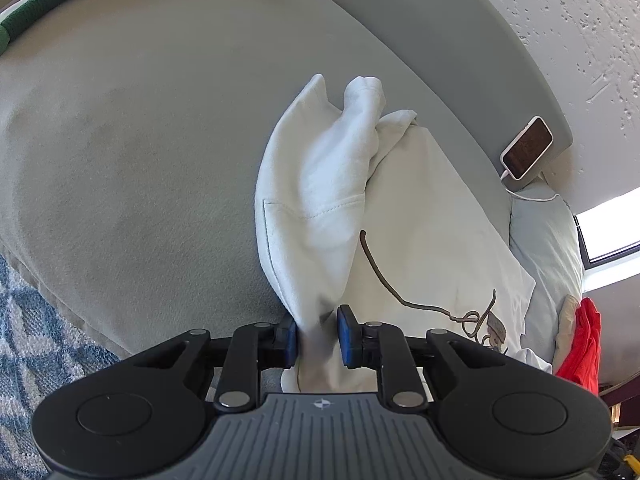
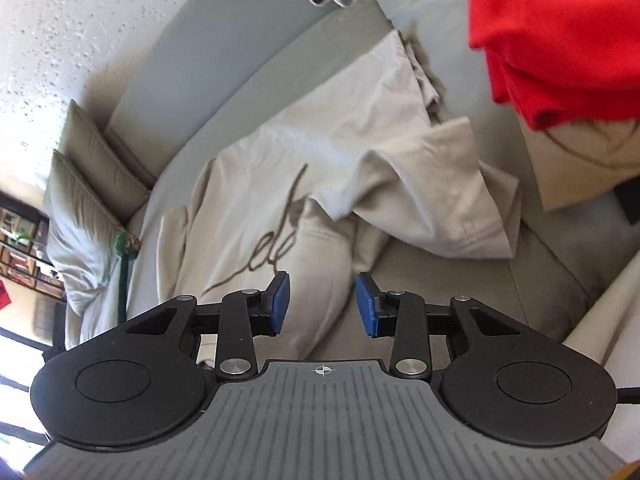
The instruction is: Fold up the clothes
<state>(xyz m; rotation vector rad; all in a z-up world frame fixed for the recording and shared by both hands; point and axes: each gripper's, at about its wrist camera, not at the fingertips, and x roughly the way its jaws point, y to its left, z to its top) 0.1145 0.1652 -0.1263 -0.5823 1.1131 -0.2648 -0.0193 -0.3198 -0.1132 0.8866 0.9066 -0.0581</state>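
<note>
Closest to my left camera, the left gripper has its two blue pads pressed onto a bunched fold of the white cotton T-shirt with a brown line drawing. Cloth fills the narrow gap between the pads, so I read this gripper as clamped on the shirt. From the pinch, the held fold rises straight ahead of the gripper, with a stitched hem crossing it partway up. Just right of the gripper, the rest of the shirt lies flat on the pale grey sofa cushion, and the thin brown drawn line curls across it. Further ahead and to the right, a smartphone in a light case leans on the grey sofa back with a white cable plugged in. Far right, a red garment hangs at the edge of view. A patterned blue and white rug shows low on the left.

On my right camera, the right gripper has its pads well apart, holding nothing. The same shirt lies just ahead of and between those pads, with a sleeve folded over to the right. Beyond and to the left sit two grey pillows. The red garment fills the upper right, close above.
</note>
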